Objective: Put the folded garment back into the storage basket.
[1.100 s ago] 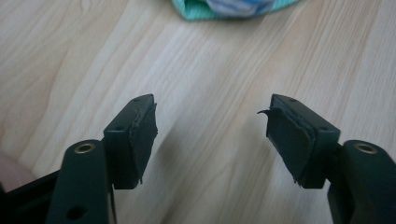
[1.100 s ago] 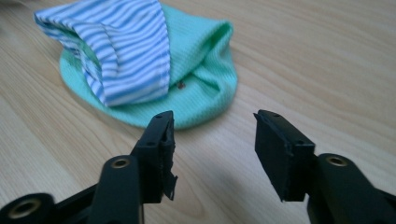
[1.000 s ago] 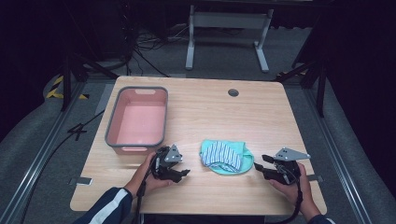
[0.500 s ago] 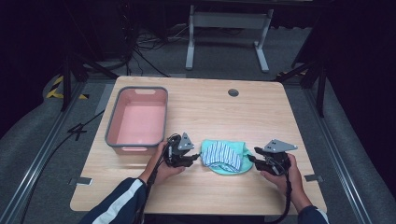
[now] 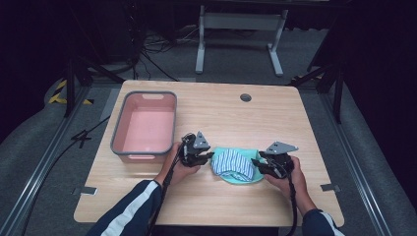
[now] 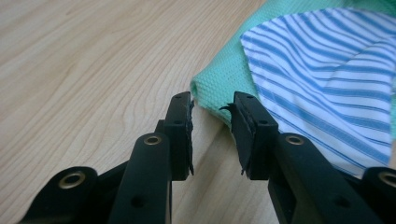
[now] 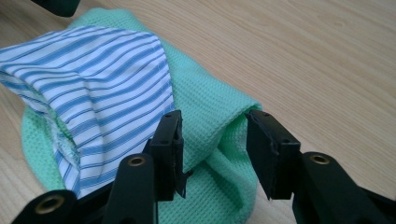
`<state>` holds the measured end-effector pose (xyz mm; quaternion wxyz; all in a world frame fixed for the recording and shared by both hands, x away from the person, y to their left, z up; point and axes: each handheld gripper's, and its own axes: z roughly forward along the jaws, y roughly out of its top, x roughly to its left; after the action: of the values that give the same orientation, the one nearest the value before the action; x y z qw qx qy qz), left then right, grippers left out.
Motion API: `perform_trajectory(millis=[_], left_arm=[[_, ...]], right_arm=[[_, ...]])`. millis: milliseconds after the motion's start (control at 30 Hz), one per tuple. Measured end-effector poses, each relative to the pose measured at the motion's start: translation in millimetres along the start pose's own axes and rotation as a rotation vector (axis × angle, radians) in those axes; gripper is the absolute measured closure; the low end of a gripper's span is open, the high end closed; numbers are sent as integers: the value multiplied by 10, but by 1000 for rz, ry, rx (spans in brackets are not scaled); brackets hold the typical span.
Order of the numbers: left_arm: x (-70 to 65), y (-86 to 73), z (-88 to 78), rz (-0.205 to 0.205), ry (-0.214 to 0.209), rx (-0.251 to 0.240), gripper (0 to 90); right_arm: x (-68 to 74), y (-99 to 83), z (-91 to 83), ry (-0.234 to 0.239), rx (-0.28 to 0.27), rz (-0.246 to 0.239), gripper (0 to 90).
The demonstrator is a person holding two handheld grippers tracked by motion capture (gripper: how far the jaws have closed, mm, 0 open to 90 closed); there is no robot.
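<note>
High view: both tongs (image 5: 210, 157) now nearer cloth (image 5: 235, 165)

Matt green mesh cloth (image 7: 210, 121) under smooth striped cotton (image 7: 93, 79), on satin wood-grain table (image 6: 84, 70).

A light wooden table (image 5: 211, 201) with rounded corners fills the middle of the high view. Its top carries a round grommet hole (image 5: 245, 97) near the far edge, right of centre. A pink bin with a grey rim (image 5: 144, 126) stands on the left half, upright and open. Lower centre lies a green mesh cloth (image 5: 235, 178) flat on the wood, with a blue-and-white striped cloth (image 5: 232, 162) bunched on top of it.
</note>
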<state>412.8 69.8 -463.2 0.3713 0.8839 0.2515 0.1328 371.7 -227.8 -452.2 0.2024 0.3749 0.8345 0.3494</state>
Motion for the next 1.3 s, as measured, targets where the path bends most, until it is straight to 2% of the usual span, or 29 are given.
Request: perform_trajectory(millis=[100,133,367,433,500,600,767,900,1100,1133,1233,1267,1300], left_arm=[[0,-11,71,-14,4,12,630],[-2,-16,87,-16,-14,10,637],[-27,-25,123,-6,-20,27,563],[-31,-36,138,-8,-36,27,540],[-29,-40,149,-21,-40,21,508],[-8,-58,166,-57,-68,17,452],[9,-62,184,-90,-61,23,369],[-9,-52,196,-86,-61,25,348],[-38,-44,209,-86,-57,28,326],[-36,-42,205,-74,-60,31,331],[-46,-43,193,-59,-84,26,395],[-51,-44,190,-47,-101,20,455],[-58,-43,191,-52,-102,21,502]], right_arm=[[-18,-23,22,-8,3,9,535],[-23,-34,33,-9,5,19,533],[-13,-88,107,-18,32,17,494],[-25,-112,130,-18,43,25,472],[-36,-135,161,-19,58,38,454],[-56,-146,168,-9,51,50,442],[-108,-181,180,34,39,111,457],[-107,-182,178,48,38,108,496],[-78,-171,170,83,39,92,646],[-75,-170,169,86,40,89,665],[-61,-169,166,100,37,87,732],[-52,-166,165,104,38,82,751],[-45,-164,164,104,39,77,768]])
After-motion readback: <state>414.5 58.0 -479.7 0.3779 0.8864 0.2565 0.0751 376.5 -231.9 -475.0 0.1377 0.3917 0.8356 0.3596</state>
